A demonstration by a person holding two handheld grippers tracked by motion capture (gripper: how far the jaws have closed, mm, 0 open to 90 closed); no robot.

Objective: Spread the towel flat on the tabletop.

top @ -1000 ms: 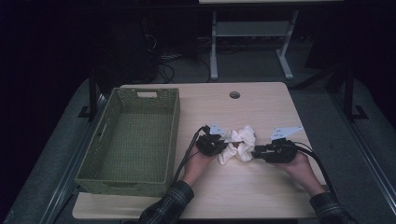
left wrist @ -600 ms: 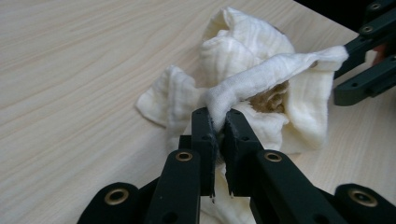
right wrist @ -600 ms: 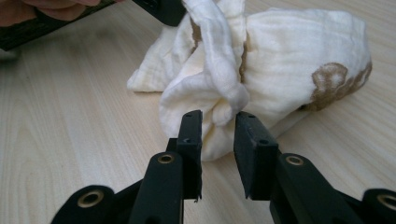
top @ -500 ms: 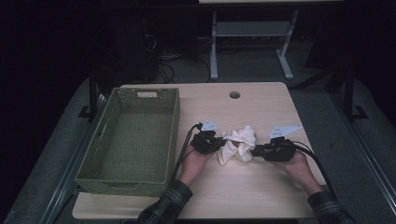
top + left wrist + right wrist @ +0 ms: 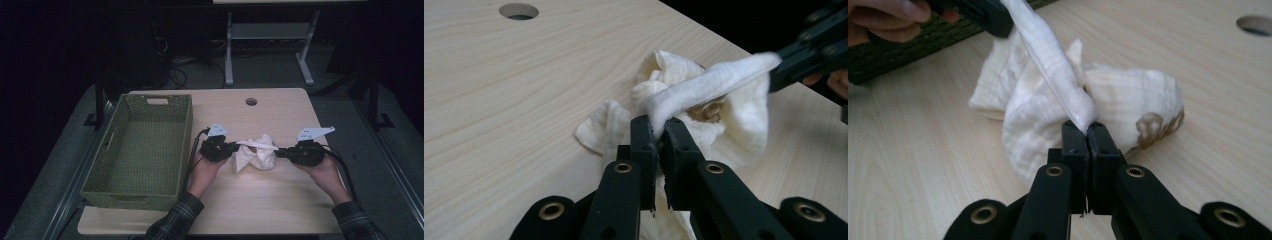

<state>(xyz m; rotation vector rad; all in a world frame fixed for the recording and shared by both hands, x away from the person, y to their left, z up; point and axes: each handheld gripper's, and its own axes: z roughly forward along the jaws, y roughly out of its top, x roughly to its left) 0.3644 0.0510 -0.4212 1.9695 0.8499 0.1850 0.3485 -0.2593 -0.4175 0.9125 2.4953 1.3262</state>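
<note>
Green basket (image 5: 140, 150) just left of gripper-held cloth (image 5: 256, 152)

One white cloth (image 5: 255, 151), one green basket (image 5: 142, 145), one table (image 5: 260, 200), two claws: left (image 5: 234, 147), right (image 5: 278, 152).

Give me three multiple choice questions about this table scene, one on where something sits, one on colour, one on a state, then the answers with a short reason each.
1. Where is the basket relative to the cloth?
A. to its left
B. to its right
C. on top of it

2. What colour is the basket?
A. red
B. green
C. white

3. How is the cloth held?
A. lying untouched
B. pinched by one gripper
C. pinched by both grippers

Answers: 1 A, the high view shows it at the table's left. 2 B, its weave is green. 3 C, the left gripper and right gripper each clamp an end of the same stretched fold.
</note>
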